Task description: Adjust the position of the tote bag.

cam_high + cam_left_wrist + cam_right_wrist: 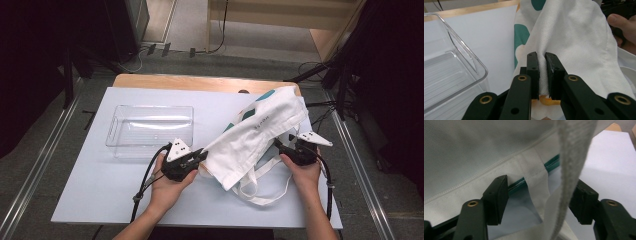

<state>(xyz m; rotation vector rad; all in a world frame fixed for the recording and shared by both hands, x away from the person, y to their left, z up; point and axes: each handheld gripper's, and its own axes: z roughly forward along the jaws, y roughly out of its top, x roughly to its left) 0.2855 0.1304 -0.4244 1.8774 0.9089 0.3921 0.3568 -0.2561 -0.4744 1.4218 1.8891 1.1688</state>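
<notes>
The tote bag (255,135) is woven white cloth, matt, with a fine visible weave in the left gripper view (574,42); teal printed patches sit toward its 12 o'clock end. Its straps (260,187) are a coarser webbing, rough and ribbed in the right gripper view (571,157), and a teal stitched trim (551,162) edges the hem. The bin (150,131) at 9 o'clock of the bag is clear hard plastic, glossy, with a ridged floor. The table top (100,195) looks smooth, matt and pale, with a bare wood edge (200,82) at 12 o'clock. The left gripper (201,156) and right gripper (278,145) have matt black plastic jaws with brass-coloured metal rivets.
</notes>
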